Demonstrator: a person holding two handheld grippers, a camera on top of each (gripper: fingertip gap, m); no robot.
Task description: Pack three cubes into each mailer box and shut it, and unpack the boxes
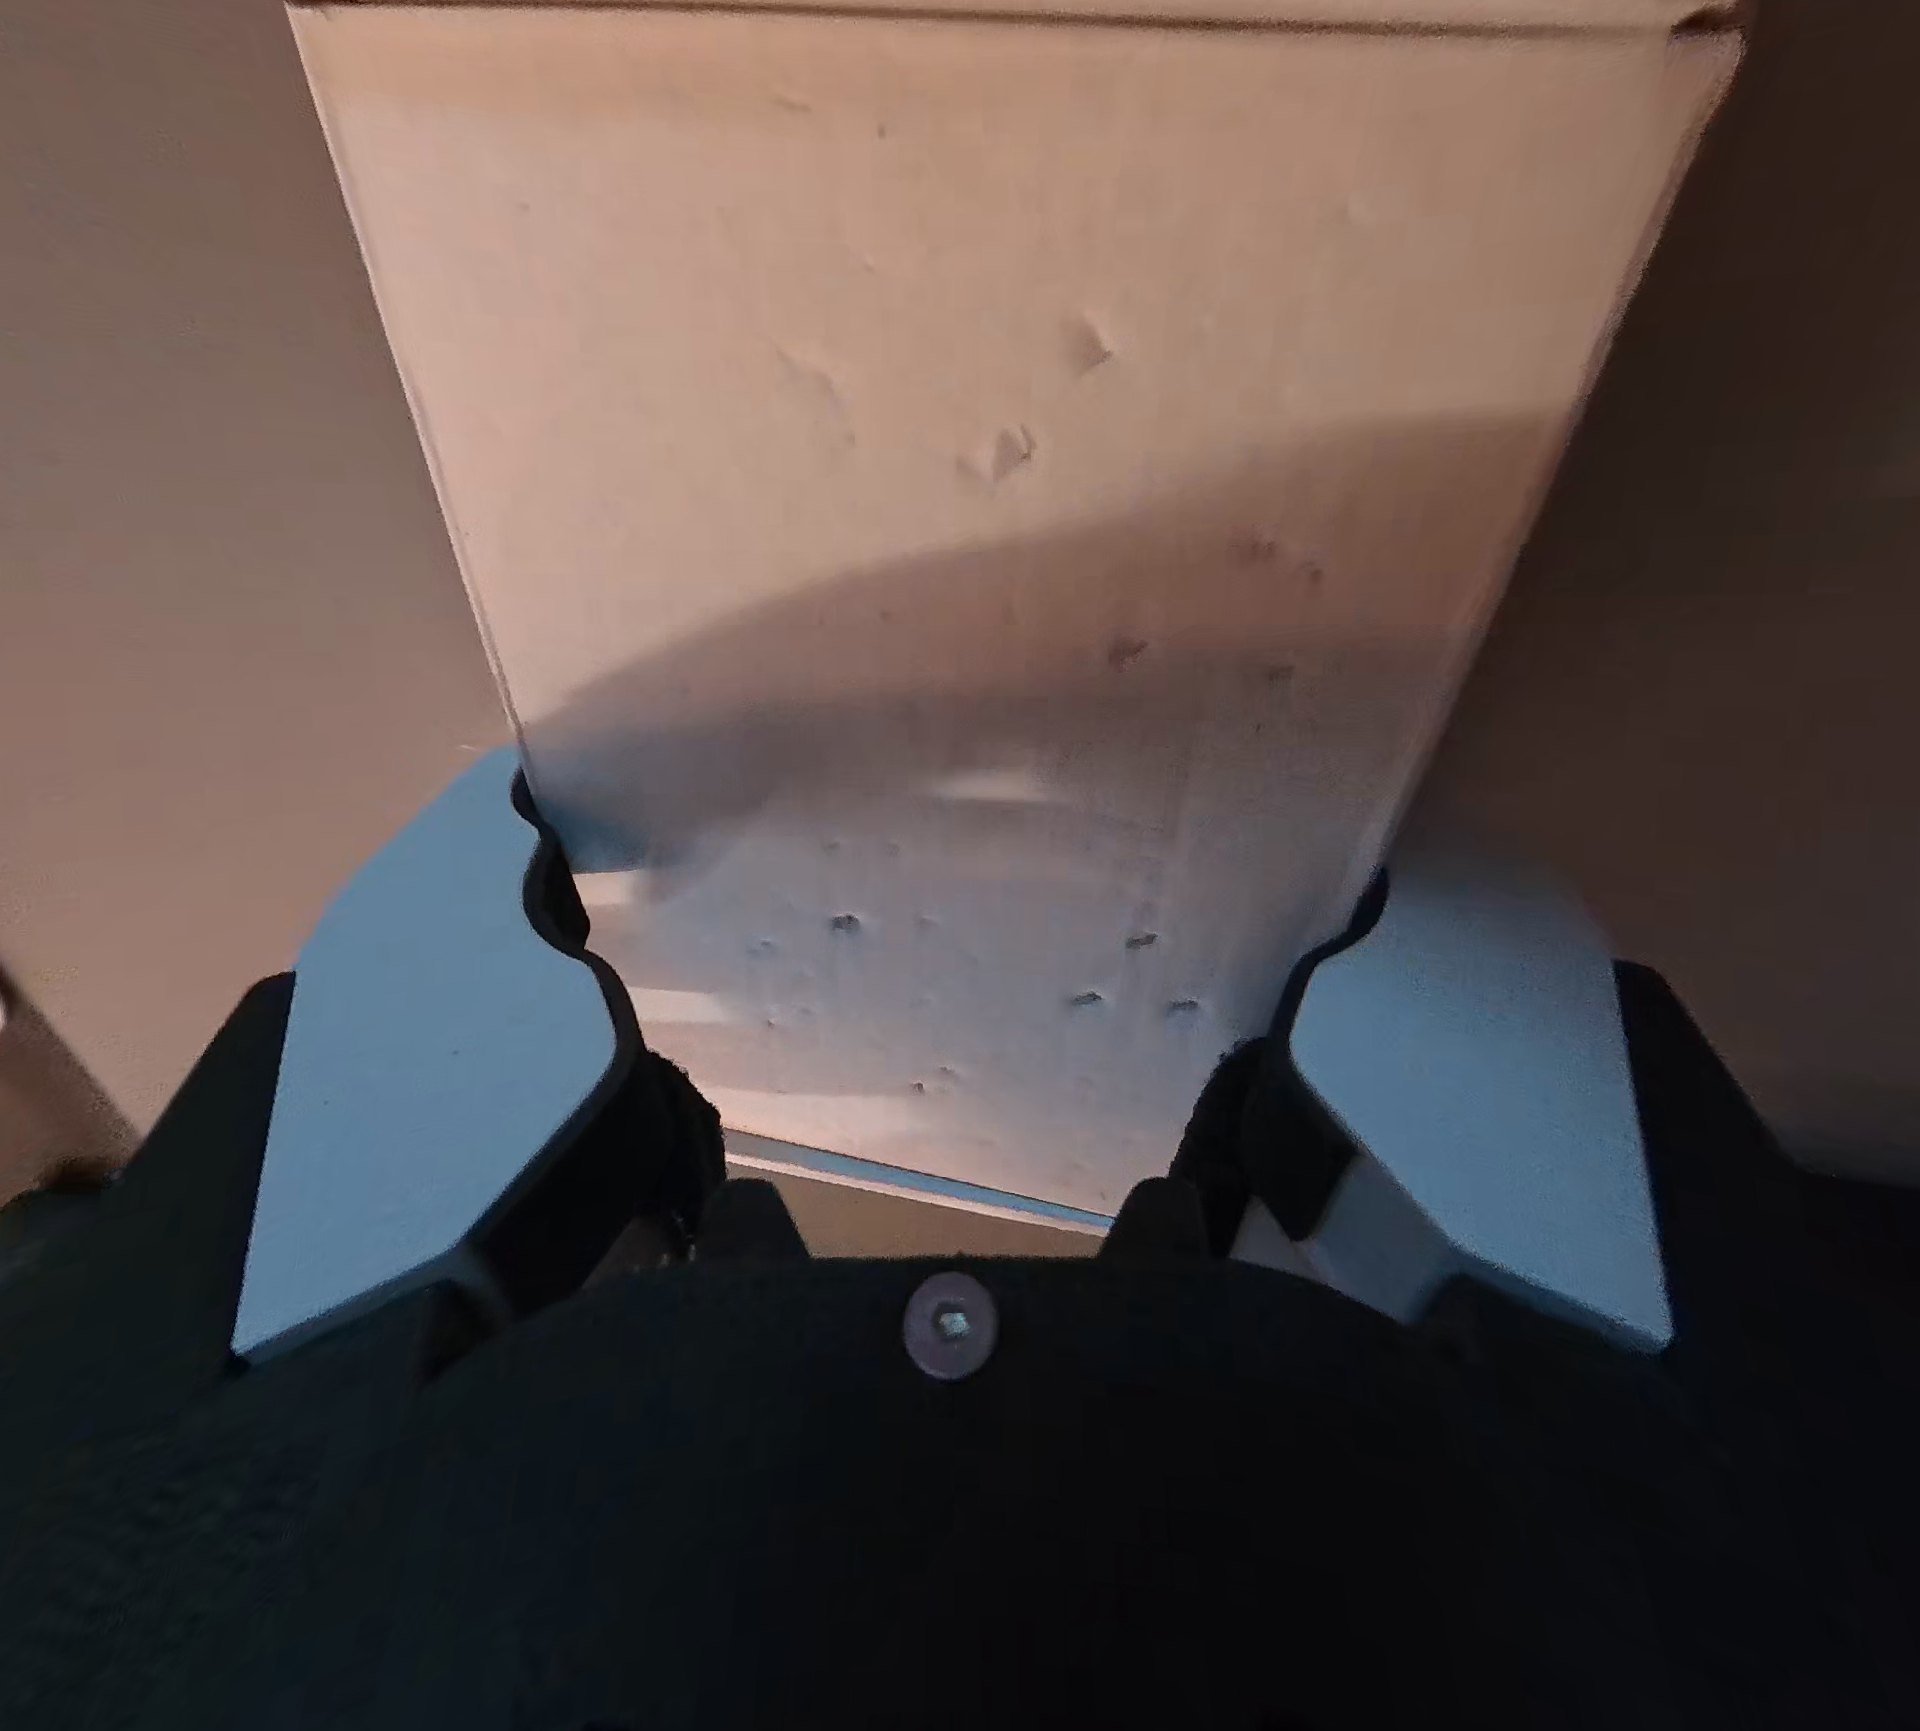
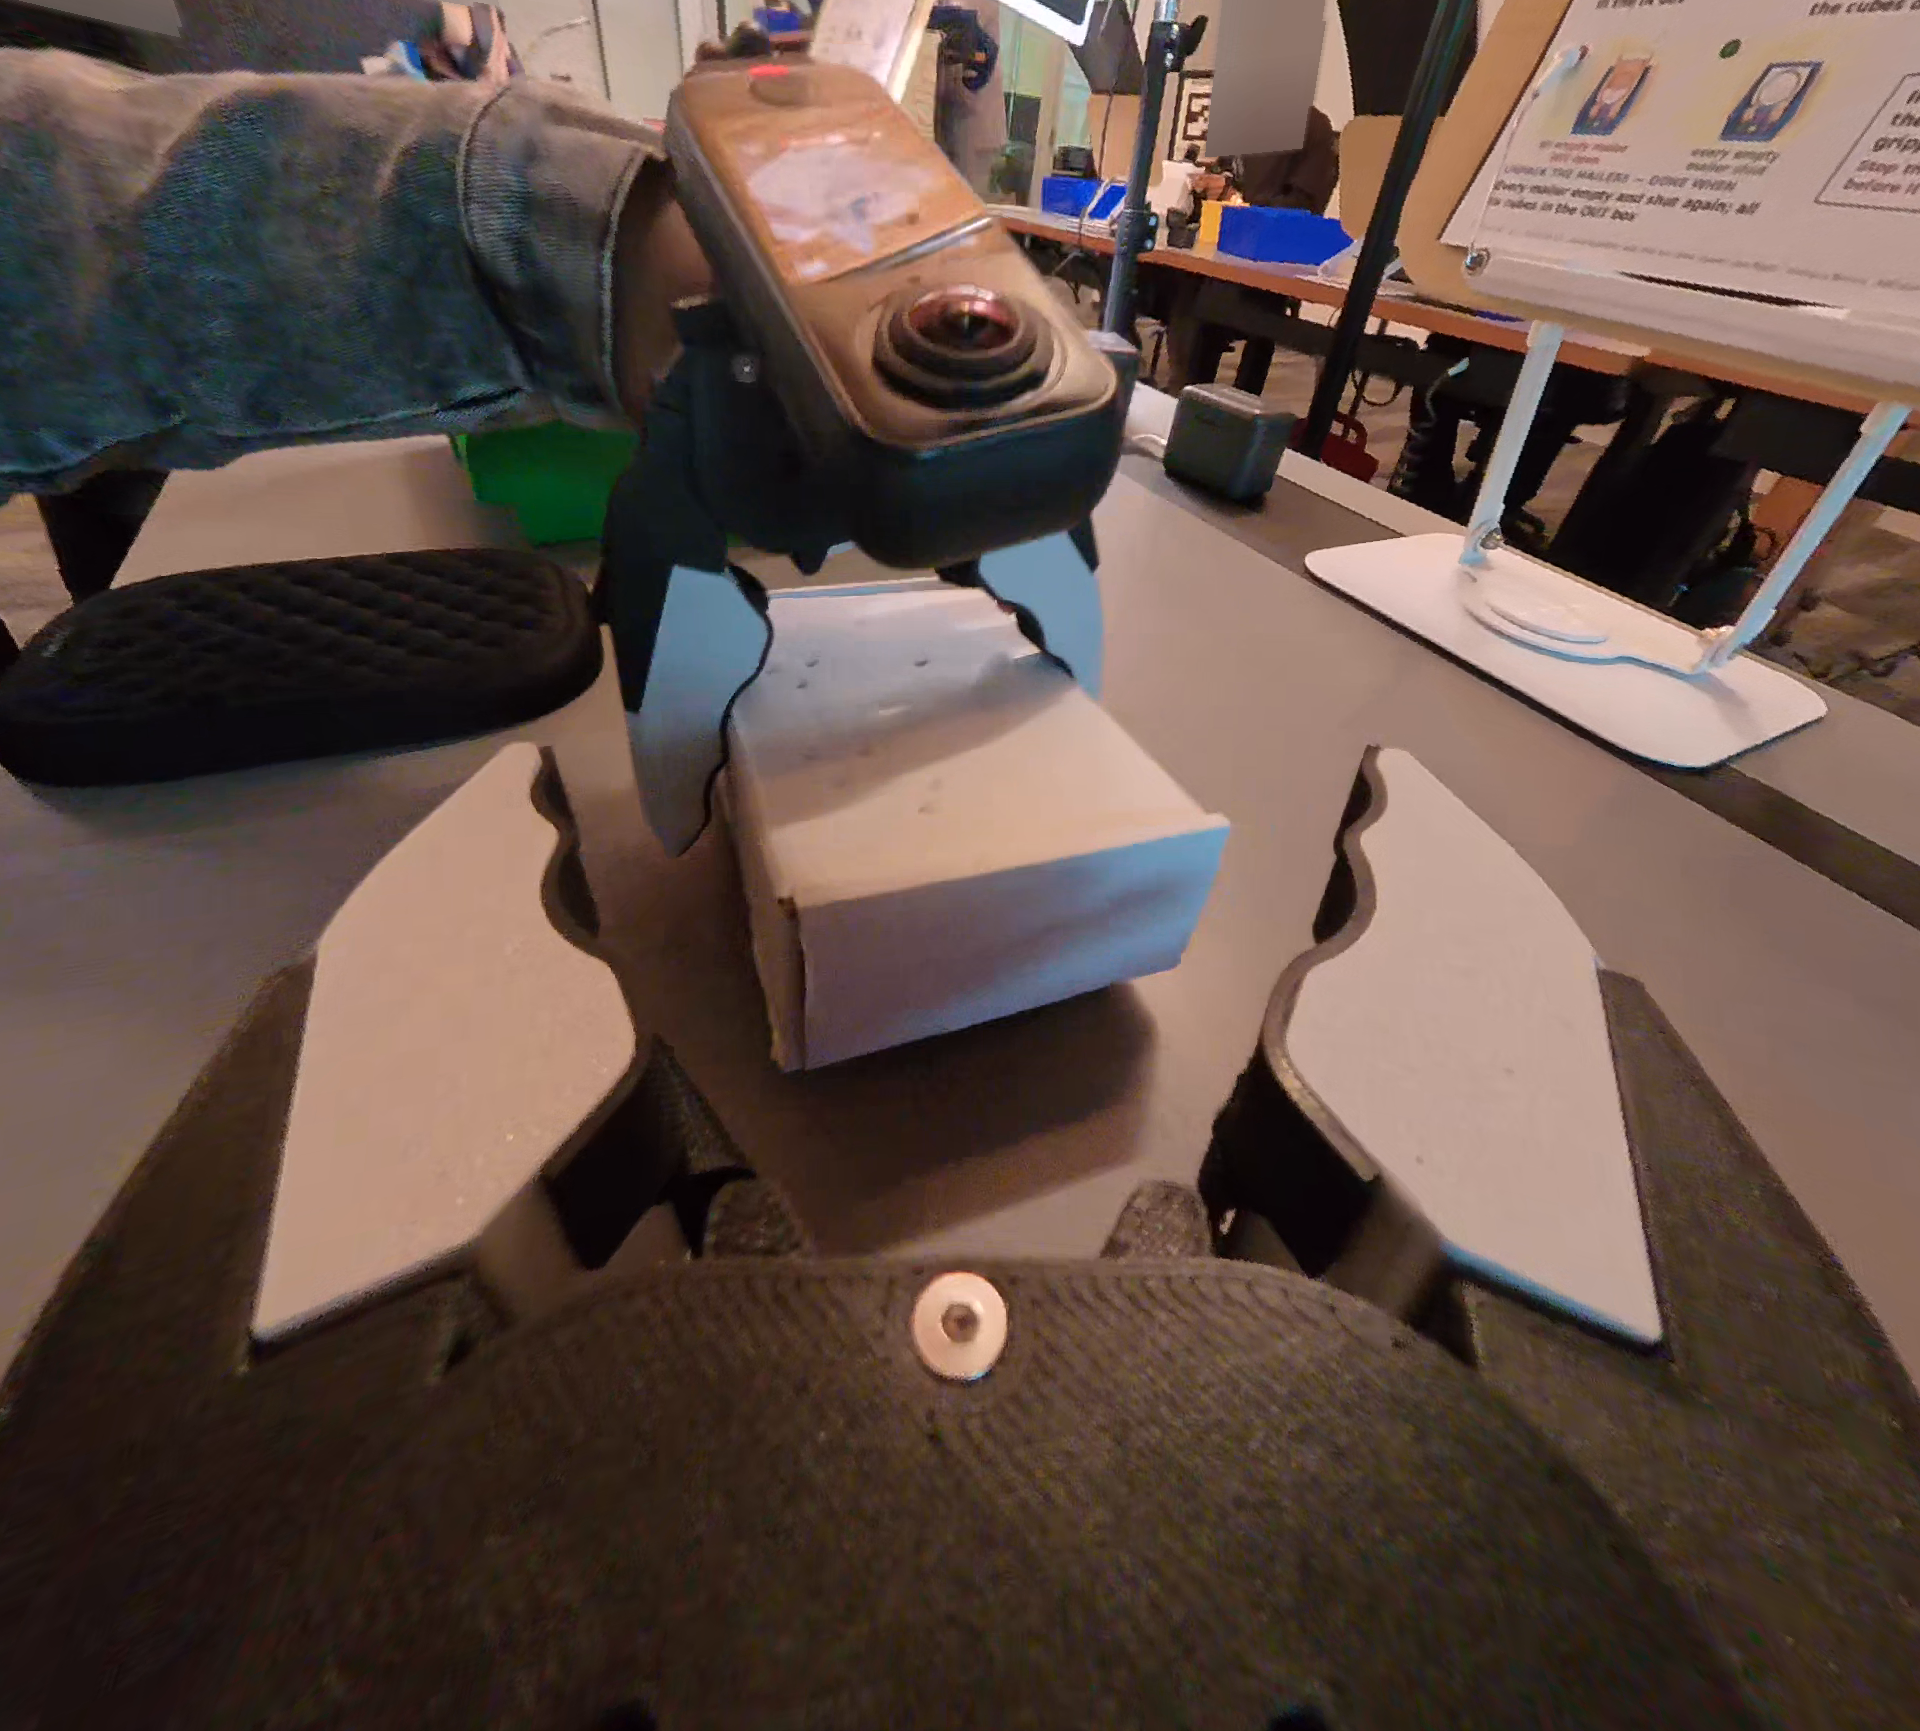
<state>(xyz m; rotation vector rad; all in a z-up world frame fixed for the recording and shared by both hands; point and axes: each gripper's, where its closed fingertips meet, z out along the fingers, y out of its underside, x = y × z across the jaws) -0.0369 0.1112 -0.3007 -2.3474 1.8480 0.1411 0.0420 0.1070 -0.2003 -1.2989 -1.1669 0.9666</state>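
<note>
Left gripper (image 1: 940,860) clamped across the shut white mailer box (image 2: 966,840), fingers pressed to both side walls. Box flat on the grey table (image 2: 1351,746), mid-surface, clear of its edges. Right gripper (image 2: 951,860) spread wide, empty, low and just short of the box's near end.

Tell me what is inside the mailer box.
Nothing inside shows: the mailer box is shut, so any cubes are hidden. The left gripper straddles it, jaws against its sides.
</note>
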